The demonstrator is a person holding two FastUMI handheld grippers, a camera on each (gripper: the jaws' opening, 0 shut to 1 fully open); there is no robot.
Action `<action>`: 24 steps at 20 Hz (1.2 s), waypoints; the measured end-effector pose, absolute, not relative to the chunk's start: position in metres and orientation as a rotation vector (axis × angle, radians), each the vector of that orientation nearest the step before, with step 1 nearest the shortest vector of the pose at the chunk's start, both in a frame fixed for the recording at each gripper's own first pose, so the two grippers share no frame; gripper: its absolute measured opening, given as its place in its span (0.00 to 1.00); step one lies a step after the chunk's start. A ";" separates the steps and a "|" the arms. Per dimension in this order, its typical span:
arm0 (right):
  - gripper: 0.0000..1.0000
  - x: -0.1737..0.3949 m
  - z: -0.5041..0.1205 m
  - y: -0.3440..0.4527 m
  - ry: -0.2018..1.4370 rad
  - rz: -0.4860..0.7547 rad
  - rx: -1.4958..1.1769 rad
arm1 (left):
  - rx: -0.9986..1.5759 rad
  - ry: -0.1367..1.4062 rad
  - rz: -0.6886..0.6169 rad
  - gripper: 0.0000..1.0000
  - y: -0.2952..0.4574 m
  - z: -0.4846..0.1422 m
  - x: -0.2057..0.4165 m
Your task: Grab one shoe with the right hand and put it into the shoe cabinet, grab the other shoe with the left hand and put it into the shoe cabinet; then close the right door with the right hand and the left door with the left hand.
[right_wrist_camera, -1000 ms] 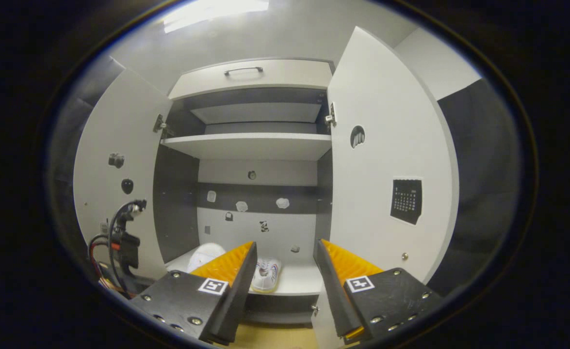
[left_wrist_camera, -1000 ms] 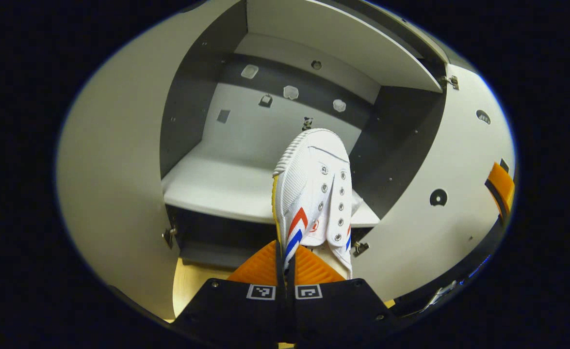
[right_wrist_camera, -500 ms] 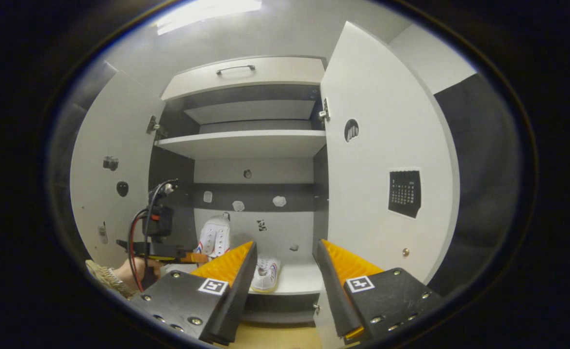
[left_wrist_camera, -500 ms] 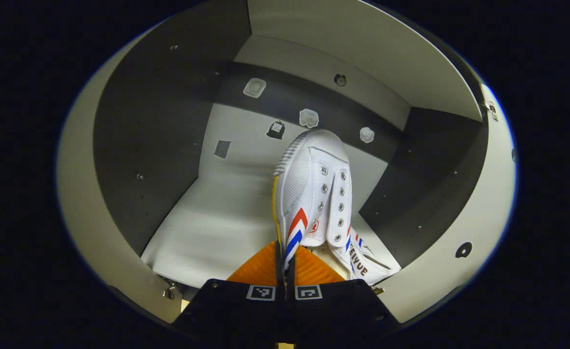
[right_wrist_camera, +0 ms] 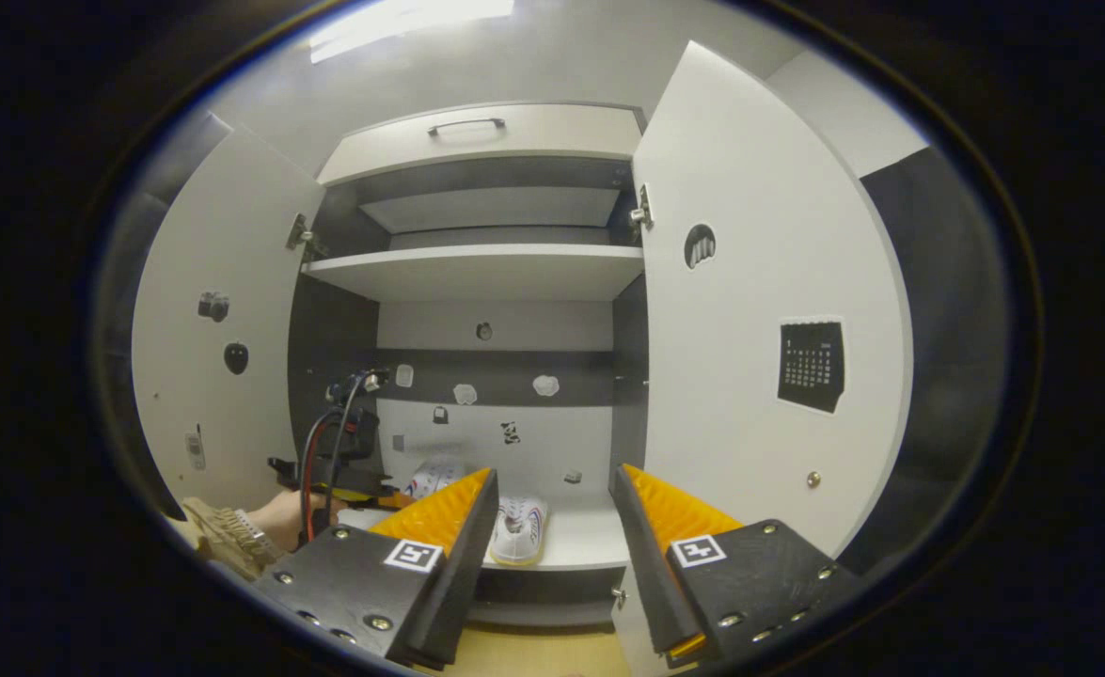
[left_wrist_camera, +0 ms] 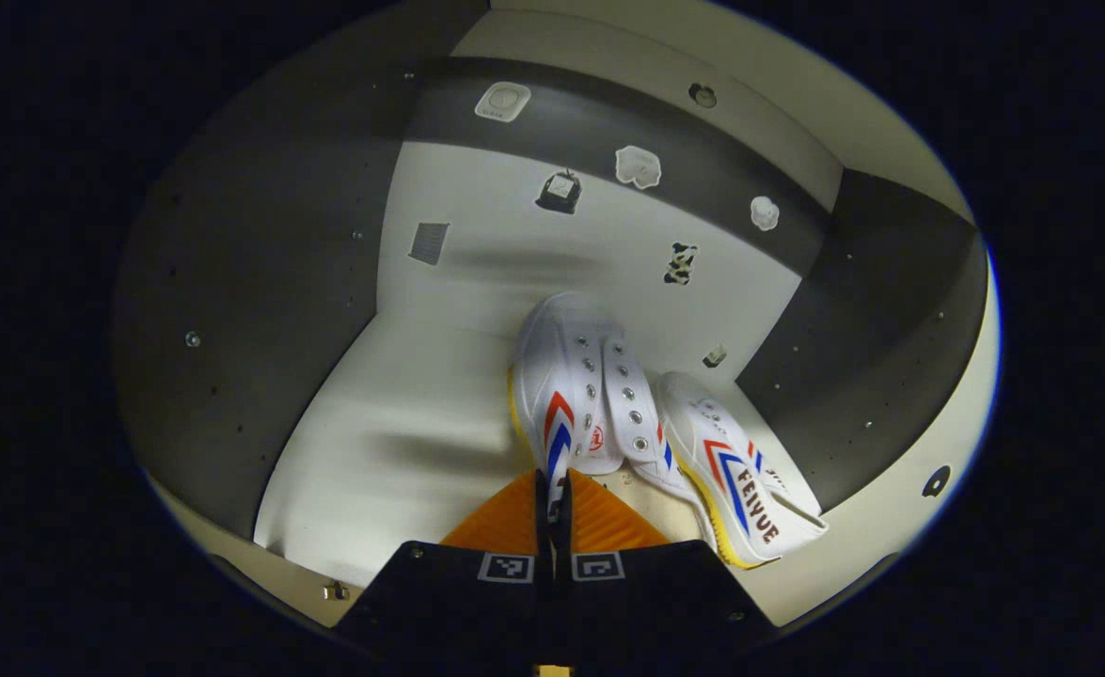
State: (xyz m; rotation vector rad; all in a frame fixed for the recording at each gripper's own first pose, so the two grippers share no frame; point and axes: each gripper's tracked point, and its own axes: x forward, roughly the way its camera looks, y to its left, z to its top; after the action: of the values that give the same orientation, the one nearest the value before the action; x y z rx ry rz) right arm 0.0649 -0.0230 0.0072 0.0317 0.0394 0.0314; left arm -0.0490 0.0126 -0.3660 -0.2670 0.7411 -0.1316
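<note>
Held shoe (left_wrist_camera: 576, 395), white with red and blue stripes, pinched at its heel edge between the fingers of the left gripper (left_wrist_camera: 552, 498), toe pointing into the shoe cabinet (right_wrist_camera: 486, 273) toward the back wall. Sits low over the bottom shelf (left_wrist_camera: 392, 414); contact with the shelf not clear. Just to its right, touching or nearly so, the second shoe (left_wrist_camera: 735, 465), lying on the same shelf beside the dark right wall. Small stickers (left_wrist_camera: 639, 165) scattered on the back wall above both shoes.

Seen from the right gripper view: right gripper (right_wrist_camera: 552, 536) well back from the cabinet, fingers spread wide apart, holding nothing. Left door (right_wrist_camera: 213, 376) and right door (right_wrist_camera: 759, 320) both swung open. Upper shelf (right_wrist_camera: 477, 268) bare, drawer with handle (right_wrist_camera: 465, 123) on top. A hand (right_wrist_camera: 279, 517) at lower left, reaching in.
</note>
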 end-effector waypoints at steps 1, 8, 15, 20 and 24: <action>0.74 0.064 0.008 -0.023 0.038 0.030 0.026 | -0.268 0.747 -0.130 0.00 0.013 -0.369 -0.047; 0.74 0.057 0.014 -0.025 0.025 0.027 0.033 | -0.223 0.784 -0.077 0.02 0.022 -0.380 -0.044; 0.74 0.037 0.032 -0.026 -0.006 0.047 0.052 | -0.139 0.640 -0.122 0.39 0.014 -0.321 -0.060; 0.70 0.008 0.055 -0.037 -0.046 0.044 0.092 | -0.076 0.419 -0.167 0.63 0.001 -0.240 -0.089; 0.73 -0.016 0.069 -0.062 -0.067 -0.002 0.111 | -0.013 0.250 -0.181 0.65 -0.008 -0.172 -0.116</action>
State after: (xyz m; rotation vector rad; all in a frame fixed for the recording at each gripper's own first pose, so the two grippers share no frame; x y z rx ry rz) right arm -0.0163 -0.0619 0.0686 0.1114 -0.0666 -0.0021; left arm -0.1162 -0.0084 -0.1724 -0.0132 0.2498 -0.1814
